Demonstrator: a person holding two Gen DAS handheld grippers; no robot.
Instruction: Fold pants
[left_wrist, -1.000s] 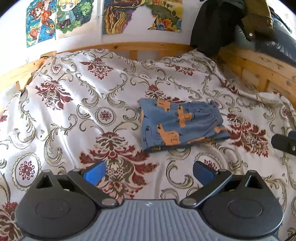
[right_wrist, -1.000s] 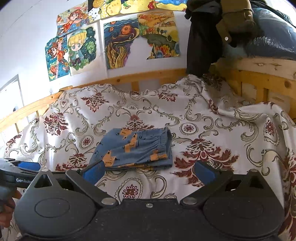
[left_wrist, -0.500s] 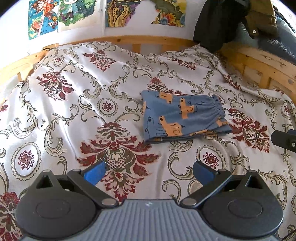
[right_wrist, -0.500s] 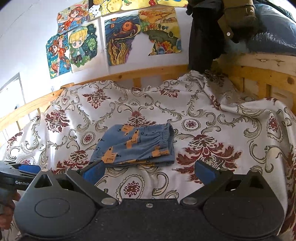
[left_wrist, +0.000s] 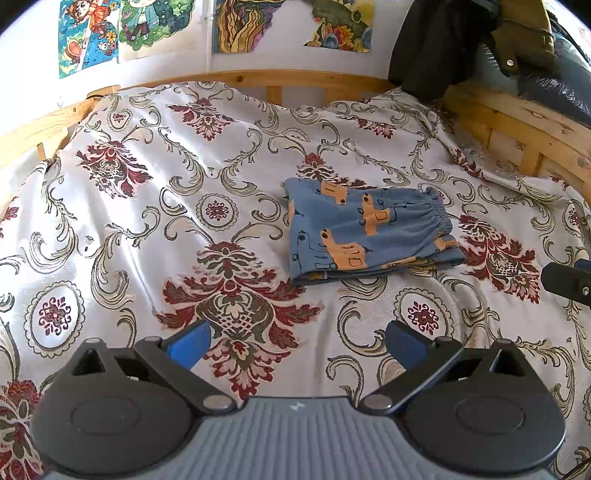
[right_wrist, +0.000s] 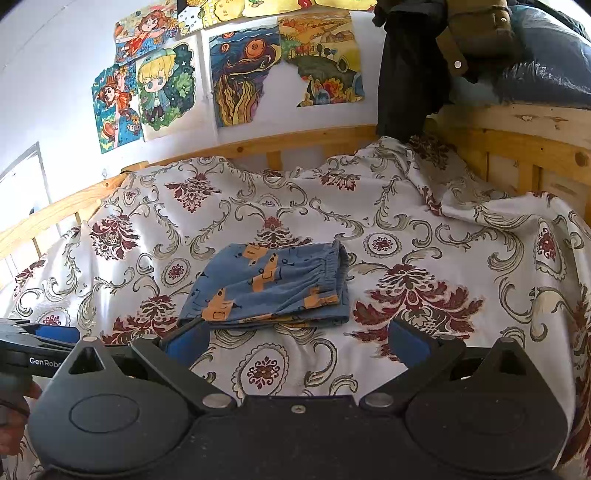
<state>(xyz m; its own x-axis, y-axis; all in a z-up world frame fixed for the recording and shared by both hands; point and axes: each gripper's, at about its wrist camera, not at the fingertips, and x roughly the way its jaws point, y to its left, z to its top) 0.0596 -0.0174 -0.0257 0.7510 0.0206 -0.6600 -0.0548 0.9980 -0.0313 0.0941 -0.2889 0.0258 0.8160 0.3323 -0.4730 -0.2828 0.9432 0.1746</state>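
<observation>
Pants (left_wrist: 365, 230): folded into a compact blue rectangle, mid-bedspread (left_wrist: 155, 206). Likely light, soft, limp; elastic waistband (left_wrist: 437, 214) and stacked near edge judged firmest holds. Left gripper (left_wrist: 297, 341) and right gripper (right_wrist: 295, 341): spread wide, empty, short of pants.

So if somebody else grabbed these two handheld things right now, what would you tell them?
Left gripper: open, holding nothing, back from the pants.
Right gripper: open, holding nothing, its left finger close by the pants' near edge.
Pants: blue with orange print, lying in a compact folded bundle on the patterned bedspread, waistband to the right.
Done: the folding looks finished.
Left: probably nothing, perhaps a tidy of the edges.
</observation>
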